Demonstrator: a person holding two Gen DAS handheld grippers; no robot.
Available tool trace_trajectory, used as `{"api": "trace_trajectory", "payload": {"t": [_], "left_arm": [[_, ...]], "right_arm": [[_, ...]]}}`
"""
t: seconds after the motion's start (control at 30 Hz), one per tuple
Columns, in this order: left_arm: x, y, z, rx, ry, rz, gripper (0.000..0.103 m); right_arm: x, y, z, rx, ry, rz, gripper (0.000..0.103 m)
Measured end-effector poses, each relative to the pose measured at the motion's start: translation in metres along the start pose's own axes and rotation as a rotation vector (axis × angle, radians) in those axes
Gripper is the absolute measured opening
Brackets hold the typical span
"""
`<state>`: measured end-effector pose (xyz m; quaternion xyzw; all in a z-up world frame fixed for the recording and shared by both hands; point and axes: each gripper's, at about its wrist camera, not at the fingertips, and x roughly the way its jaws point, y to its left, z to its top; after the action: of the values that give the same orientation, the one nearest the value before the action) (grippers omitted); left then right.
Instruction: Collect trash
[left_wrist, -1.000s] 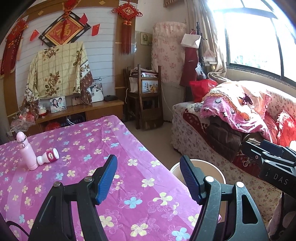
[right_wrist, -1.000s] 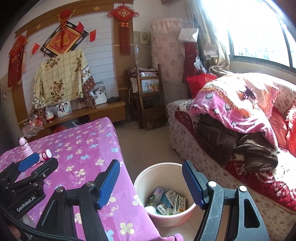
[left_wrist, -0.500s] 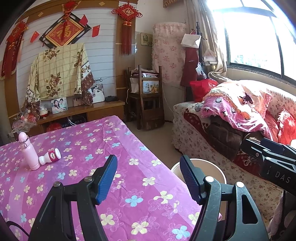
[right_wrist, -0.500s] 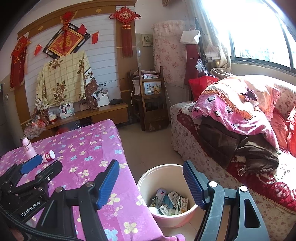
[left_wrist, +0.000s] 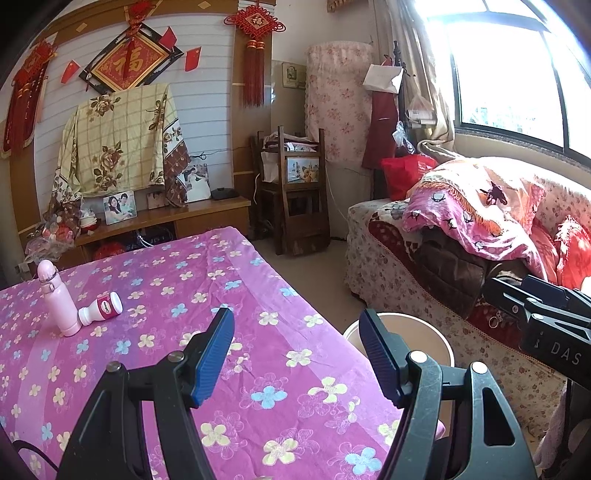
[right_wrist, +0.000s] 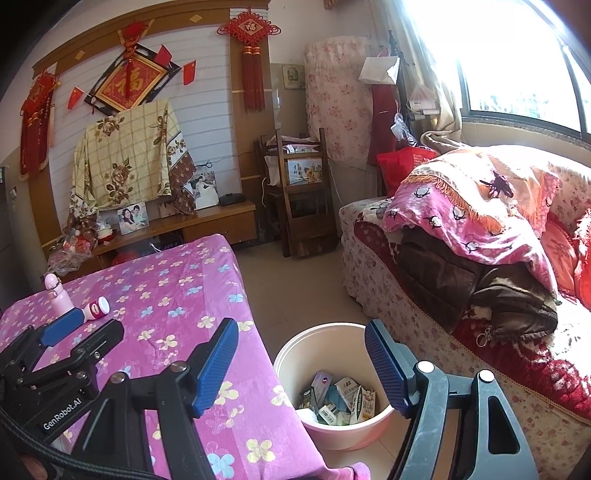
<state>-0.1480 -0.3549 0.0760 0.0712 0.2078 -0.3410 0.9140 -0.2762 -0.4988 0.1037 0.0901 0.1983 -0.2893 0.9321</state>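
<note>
A small white bottle (left_wrist: 100, 308) with a dark-red label is seen lying on its side on the table (left_wrist: 229, 280), near the far left corner, its neck touching or just beside the foot of an upright pink flask (left_wrist: 57, 301). Its long axis is judged to run from lower left to upper right in the left wrist view, the wide base turned toward the right.

The left gripper (left_wrist: 295, 354) is held above the near part of the table, its fingers spread with nothing between them; the bottle lies ahead and to the left of them, well apart. The right gripper (right_wrist: 301, 363) is also spread and empty, held off the table's right edge above a bin (right_wrist: 288, 354) on the floor, in which cartons and wrappers are seen.

The left gripper is judged the nearer. A reach forward and leftward would be called for, with the fingers closed across the bottle's body.
</note>
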Motion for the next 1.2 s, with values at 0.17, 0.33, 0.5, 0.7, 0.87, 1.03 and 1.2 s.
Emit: {"api": "trace_trajectory", "payload": {"t": [0.17,0.33,0.5,0.7,0.87,1.03,1.2], "left_arm": [[0.001,0.001,0.0,0.002,0.001,0.0,0.071],[-0.001,0.001,0.0,-0.001,0.003,0.0,0.071],[-0.001,0.0,0.001,0.002,0.002,0.002,0.071],[0.0,0.001,0.001,0.001,0.004,0.003,0.071],[0.0,0.001,0.001,0.004,0.006,0.001,0.071],[0.002,0.0,-0.002,0.007,0.01,-0.004,0.071],[0.004,-0.001,-0.003,0.006,0.017,-0.009,0.071]], "right_arm": [[0.002,0.001,0.001,-0.002,0.001,0.0,0.075],[0.003,0.0,-0.001,0.001,0.009,0.0,0.075],[0.006,0.001,-0.002,0.0,0.015,-0.001,0.075],[0.007,0.001,-0.003,0.001,0.019,-0.001,0.075],[0.008,0.001,-0.004,0.002,0.021,-0.001,0.075],[0.008,0.0,-0.005,0.0,0.023,0.0,0.075],[0.012,-0.001,-0.009,0.002,0.029,0.0,0.075]]}}
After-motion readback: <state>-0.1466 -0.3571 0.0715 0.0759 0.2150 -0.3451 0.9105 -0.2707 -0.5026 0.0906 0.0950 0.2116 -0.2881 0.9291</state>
